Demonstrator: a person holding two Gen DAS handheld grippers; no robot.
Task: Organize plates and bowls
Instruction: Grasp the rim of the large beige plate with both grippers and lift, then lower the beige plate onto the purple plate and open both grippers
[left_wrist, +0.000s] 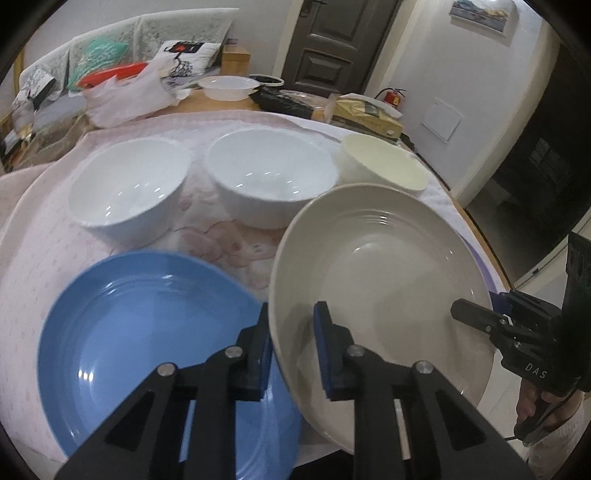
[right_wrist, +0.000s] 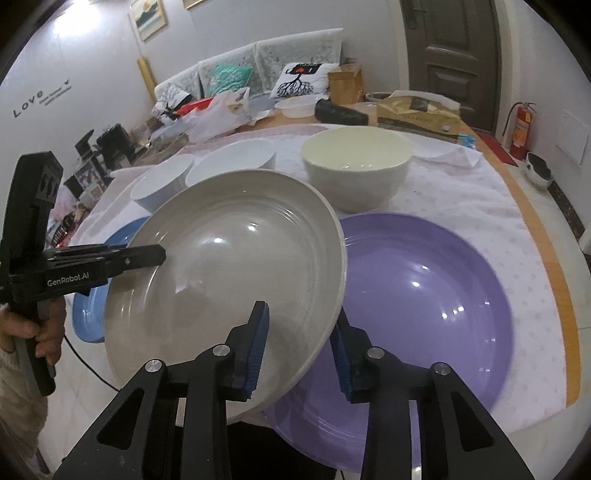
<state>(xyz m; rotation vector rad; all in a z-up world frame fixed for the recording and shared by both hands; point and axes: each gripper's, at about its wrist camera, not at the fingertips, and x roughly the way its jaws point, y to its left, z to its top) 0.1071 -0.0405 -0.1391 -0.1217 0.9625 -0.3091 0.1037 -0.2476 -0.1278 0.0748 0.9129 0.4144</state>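
A grey plate is held up between both grippers, above the table. My left gripper is shut on its left rim, one finger over and one under. My right gripper is shut on its right rim; it also shows in the left wrist view. The grey plate partly overlaps a purple plate lying on the cloth. A blue plate lies at the front left. Two white bowls and a cream bowl stand behind.
The table has a pink-white cloth and a wooden edge at the right. At its far end are a white dish, plastic bags, a black packet and a gold box. A sofa with cushions stands behind.
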